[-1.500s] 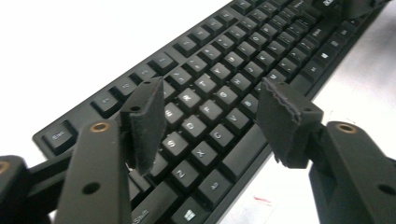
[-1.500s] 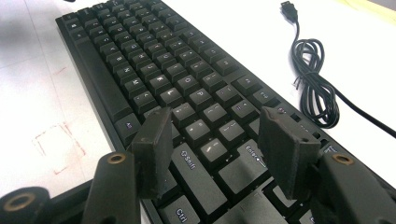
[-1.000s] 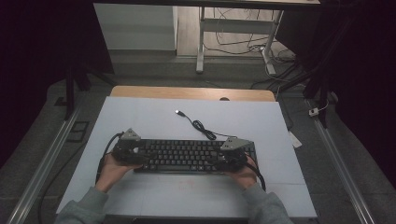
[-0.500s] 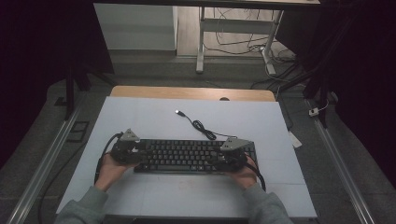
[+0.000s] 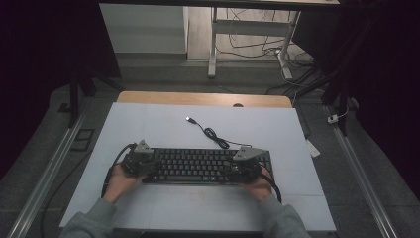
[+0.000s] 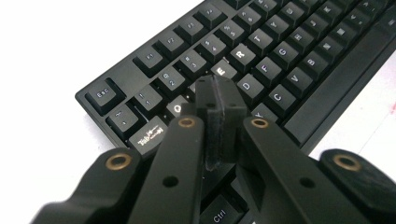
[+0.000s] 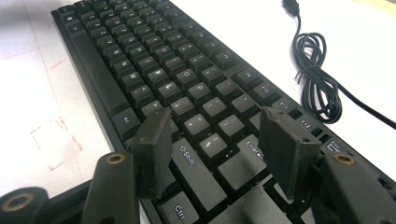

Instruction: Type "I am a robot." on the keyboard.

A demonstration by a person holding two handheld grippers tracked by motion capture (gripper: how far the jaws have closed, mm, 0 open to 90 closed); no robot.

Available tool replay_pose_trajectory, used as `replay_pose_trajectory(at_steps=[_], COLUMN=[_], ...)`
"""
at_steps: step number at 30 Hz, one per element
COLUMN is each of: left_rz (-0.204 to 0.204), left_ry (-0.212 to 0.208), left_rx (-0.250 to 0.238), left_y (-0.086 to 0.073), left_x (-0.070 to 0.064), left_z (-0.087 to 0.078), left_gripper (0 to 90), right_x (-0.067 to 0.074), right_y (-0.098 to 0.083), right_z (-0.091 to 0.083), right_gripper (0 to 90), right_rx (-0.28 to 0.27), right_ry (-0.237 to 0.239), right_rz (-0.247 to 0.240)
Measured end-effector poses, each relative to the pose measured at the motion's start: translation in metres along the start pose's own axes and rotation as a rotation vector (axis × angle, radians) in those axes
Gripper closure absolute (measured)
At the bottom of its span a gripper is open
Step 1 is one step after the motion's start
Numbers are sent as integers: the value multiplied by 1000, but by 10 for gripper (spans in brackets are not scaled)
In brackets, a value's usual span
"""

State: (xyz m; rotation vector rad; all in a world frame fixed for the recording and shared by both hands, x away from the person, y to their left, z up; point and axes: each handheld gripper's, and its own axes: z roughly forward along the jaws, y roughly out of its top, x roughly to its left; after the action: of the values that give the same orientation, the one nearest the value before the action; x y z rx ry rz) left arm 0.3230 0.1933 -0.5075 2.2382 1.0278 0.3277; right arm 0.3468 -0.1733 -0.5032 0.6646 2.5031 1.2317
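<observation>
A black keyboard [image 5: 198, 166] lies across the near half of the white table, with its coiled cable [image 5: 213, 134] running back to a USB plug [image 5: 189, 119]. My left gripper [image 5: 150, 166] is at the keyboard's left end. Its jaws have just been closing and now stand shut with nothing between them, the tips [image 6: 219, 91] over the key between Q and E on the keyboard [image 6: 289, 51]. My right gripper [image 5: 234, 168] is at the right end, open, its jaws [image 7: 215, 121] straddling the keys near Shift and Enter on the keyboard [image 7: 154, 60].
The white table top [image 5: 148, 124] ends in a wooden strip [image 5: 198, 98] at the far edge. The cable coil [image 7: 317, 79] lies just behind the keyboard's right half. Metal rails [image 5: 49, 168] run along both sides of the table.
</observation>
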Motion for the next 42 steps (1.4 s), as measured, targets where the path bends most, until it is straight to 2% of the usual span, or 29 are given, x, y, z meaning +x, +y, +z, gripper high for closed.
replay_pose_trajectory(at_steps=[13,32,37,42], left_rz=[9,9,4,-26], left_ry=[17,23,18,5], left_rx=[26,29,-15,-83], left_y=[-1,-2,0,1], left_x=[-1,-2,-2,0], left_z=[9,12,2,-12], left_gripper=[888,889,888,877], right_x=[0,1,1,0], right_y=[0,0,0,-1], right_z=[1,1,1,1], right_gripper=[446,446,446,446], right_rx=[5,8,6,6], right_ry=[-1,-1,-2,1], right_rz=[-2,-6,-6,-4])
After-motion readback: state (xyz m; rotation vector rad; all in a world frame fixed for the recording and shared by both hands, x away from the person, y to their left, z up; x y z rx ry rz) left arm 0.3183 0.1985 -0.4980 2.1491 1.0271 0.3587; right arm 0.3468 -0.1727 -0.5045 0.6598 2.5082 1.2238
